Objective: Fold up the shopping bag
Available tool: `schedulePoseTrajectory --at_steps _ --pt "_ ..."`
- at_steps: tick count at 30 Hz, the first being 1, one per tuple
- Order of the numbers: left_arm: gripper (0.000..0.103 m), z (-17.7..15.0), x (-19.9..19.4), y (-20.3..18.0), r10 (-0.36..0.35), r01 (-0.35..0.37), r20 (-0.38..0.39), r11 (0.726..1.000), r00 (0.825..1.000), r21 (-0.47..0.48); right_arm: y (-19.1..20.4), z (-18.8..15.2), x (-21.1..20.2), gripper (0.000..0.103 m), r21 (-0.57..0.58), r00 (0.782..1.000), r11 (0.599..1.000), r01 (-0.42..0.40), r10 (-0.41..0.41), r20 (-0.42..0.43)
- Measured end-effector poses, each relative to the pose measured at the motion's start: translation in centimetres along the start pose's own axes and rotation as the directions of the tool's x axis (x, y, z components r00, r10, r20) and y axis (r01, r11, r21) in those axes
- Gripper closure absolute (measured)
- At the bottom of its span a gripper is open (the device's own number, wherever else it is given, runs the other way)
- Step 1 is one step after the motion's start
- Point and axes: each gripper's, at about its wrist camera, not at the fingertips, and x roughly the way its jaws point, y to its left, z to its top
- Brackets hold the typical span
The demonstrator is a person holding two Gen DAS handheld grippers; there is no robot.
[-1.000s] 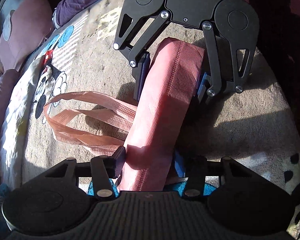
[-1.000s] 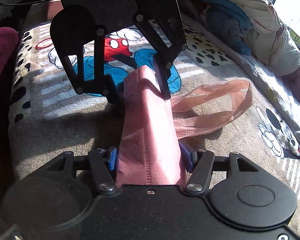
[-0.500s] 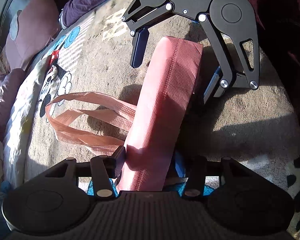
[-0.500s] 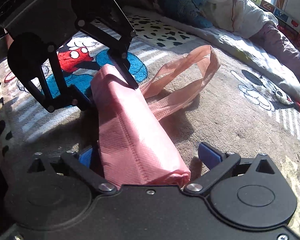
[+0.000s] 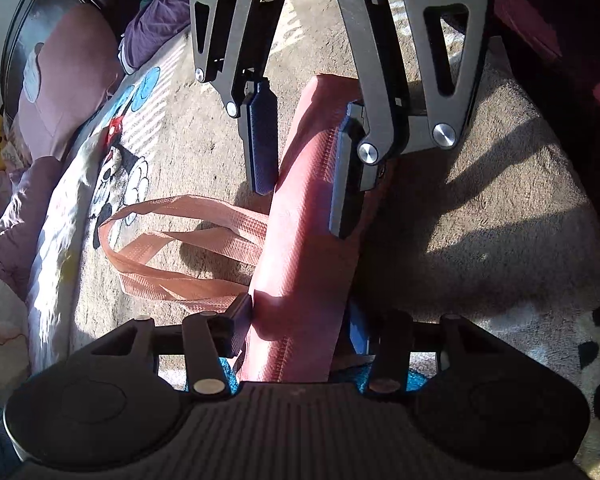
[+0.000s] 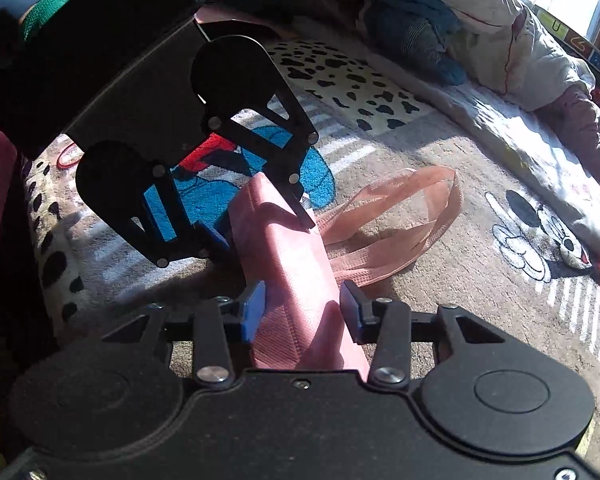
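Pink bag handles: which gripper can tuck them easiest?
Probably left: peach woven handles sprout beside the left gripper, clamped on the folded pink bag. The right gripper's jaws are closing round its far end.
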Motion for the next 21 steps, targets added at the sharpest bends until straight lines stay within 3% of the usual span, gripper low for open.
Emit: schedulePoseTrajectory --at_steps 8,17,21 --pt "0.056 -0.2 -0.1 -0.3 0.012 -0.013 0.016 1.0 1.0 0.009 -0.9 0.8 2.4 0.056 -0.015 0.993 0.997 -0.072 0.07 -0.091" --pt "0.057 -0.2 -0.1 -0.7 0.032 -0.032 0.023 0.999 0.999 -0.007 -0.3 0.2 4.5 0.049 -0.017 0.993 1.0 -0.017 0.015 -0.117" --pt "0.056 -0.4 -0.8 -0.3 0.025 -0.023 0.034 0.997 0.999 -0.071 -0.2 -0.1 4.4 0.051 0.007 0.995 1.0 -0.004 0.005 -0.095"
